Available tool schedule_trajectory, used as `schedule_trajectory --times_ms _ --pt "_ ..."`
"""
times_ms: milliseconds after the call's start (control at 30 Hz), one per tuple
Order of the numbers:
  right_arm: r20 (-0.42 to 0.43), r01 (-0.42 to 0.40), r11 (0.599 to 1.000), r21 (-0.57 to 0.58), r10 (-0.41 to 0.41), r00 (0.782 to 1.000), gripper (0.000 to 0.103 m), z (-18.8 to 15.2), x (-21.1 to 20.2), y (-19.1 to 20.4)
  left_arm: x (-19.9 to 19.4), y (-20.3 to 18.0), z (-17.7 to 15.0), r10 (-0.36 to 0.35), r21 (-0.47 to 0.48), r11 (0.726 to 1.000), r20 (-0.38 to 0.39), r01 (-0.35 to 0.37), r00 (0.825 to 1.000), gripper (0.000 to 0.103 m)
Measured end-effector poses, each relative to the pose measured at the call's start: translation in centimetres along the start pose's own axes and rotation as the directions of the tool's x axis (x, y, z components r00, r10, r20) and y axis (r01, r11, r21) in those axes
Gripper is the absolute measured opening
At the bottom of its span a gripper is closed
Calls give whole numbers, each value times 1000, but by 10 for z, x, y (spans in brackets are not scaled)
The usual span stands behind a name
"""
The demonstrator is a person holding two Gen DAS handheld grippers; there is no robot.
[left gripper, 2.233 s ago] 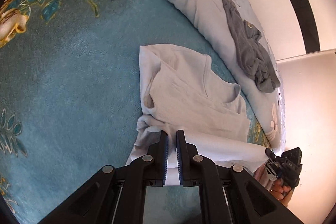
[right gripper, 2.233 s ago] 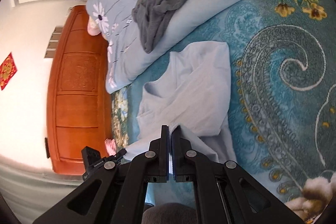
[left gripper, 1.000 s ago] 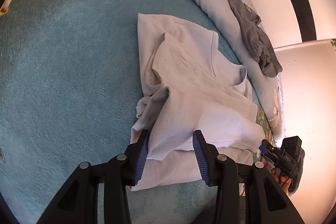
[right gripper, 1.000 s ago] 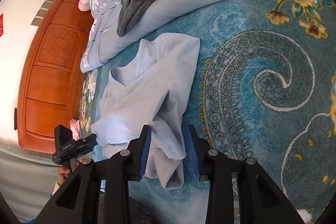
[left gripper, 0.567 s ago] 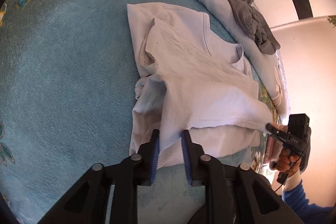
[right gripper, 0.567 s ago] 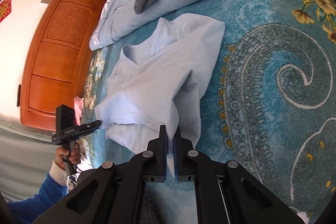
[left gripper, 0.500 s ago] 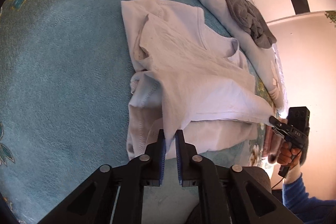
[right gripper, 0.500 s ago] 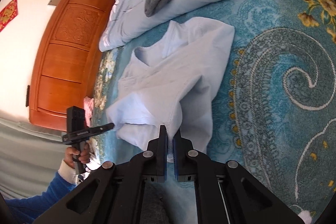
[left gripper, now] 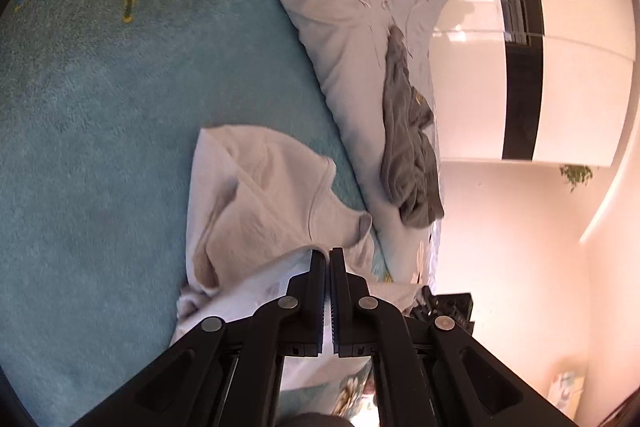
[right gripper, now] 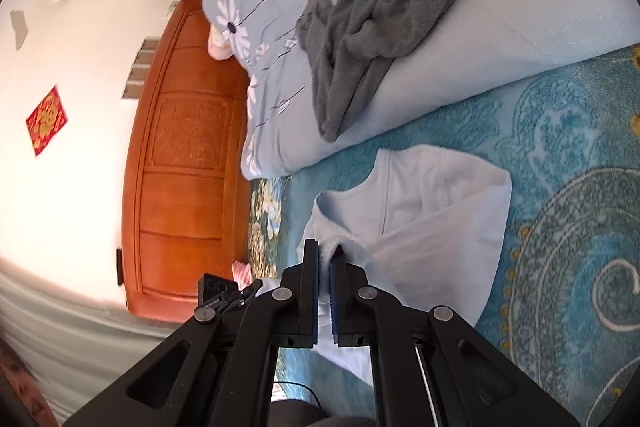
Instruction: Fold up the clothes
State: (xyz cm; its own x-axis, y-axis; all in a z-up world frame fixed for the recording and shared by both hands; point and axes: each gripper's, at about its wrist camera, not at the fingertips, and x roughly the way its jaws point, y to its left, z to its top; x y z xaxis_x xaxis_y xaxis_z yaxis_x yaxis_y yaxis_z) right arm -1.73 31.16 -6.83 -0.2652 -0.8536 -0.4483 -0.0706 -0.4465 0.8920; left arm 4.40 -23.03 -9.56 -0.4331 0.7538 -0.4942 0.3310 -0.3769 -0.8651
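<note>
While both hand-held grippers clamp the same garment, the pale T-shirt (left gripper: 256, 203) lies partly spread on the teal patterned blanket (left gripper: 100, 115) covering the bed, its neckline toward the rolled light-blue quilt (left gripper: 352, 27). In the left wrist view the left hand-held gripper (left gripper: 326, 257) has its jaws nearly together, a thin edge of the white cloth pinched between them and lifted off the blanket; the cloth runs from there toward the right hand-held gripper (left gripper: 424, 297), whose dark tip shows at the lower right. In the right wrist view that gripper's jaws are likewise drawn narrow on a raised fold of the T-shirt, and the left gripper shows as a small black shape to the lower left. A crumpled grey garment (right gripper: 384, 11) rests on top of the quilt, well apart from the T-shirt. Beyond the quilt stands an orange wooden headboard (right gripper: 188, 167), and a red square decoration (right gripper: 46, 121) hangs on the white wall.
</note>
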Motion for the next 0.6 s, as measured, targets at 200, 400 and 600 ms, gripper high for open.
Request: schedule_trajectory --times_ms 200,400,600 --pt "54 65 986 150 -74 996 4 41 30 -30 26 36 33 -2 -148 989 65 12 998 3" --pt "63 124 974 187 -138 988 6 52 41 -44 34 59 36 -78 -262 959 124 109 989 4" --pt "123 164 979 124 -179 976 37 48 22 -29 4 48 23 -101 -221 965 180 140 978 39"
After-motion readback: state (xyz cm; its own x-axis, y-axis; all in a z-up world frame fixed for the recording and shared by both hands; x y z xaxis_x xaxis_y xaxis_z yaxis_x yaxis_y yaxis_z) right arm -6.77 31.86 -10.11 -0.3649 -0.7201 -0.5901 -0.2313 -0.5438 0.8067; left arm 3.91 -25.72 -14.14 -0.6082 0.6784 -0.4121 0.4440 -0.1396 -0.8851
